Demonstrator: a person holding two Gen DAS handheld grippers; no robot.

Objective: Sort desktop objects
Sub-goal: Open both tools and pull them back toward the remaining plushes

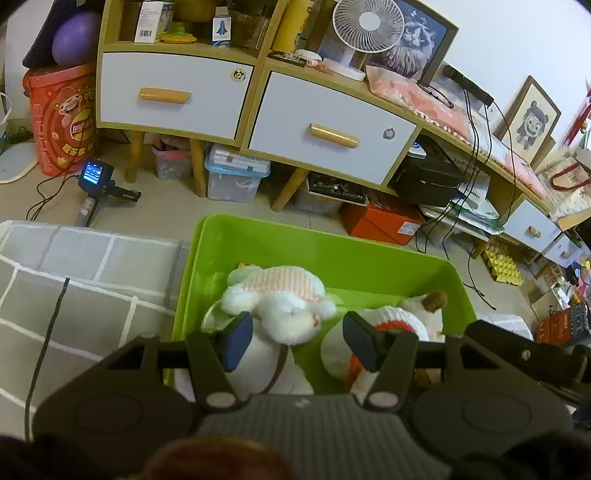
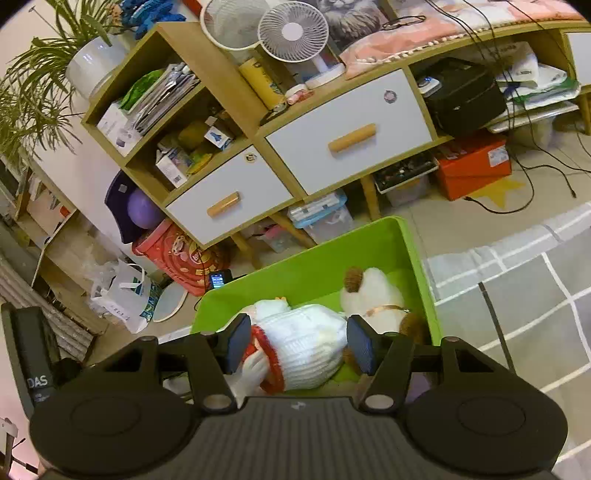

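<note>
Left wrist view, left to right: grey grid-patterned rug [image 1: 85, 266] on the floor; a black cable [image 1: 48, 332] lying across it; green plastic bin [image 1: 332, 254] just beside the rug's edge. In the bin, a white plush lamb [image 1: 280, 306] with a pink-striped back at the left, and a plush toy in a white knitted sweater with red trim [image 1: 399, 325] at the right, the two near each other. Left tongs [image 1: 301, 341] hang above the bin, released, jaws spread wide with nothing between them, the lamb's head showing in the gap. Behind: wooden cabinet with white drawers [image 1: 332, 136], a white desk fan [image 1: 367, 26] on top. Right wrist view, left to right: potted plant [image 2: 55, 62]; cabinet [image 2: 347, 136]; the same green bin [image 2: 314, 269] on the floor, rug [image 2: 535, 295] to its right. In the bin, the sweater-clad toy [image 2: 306, 343] lies toward the left; a white-and-brown plush dog [image 2: 373, 291] with a tan collar lies against the right wall. Right tongs [image 2: 301, 343] are released, jaws wide apart on either side of the sweater toy; contact cannot be told.
</note>
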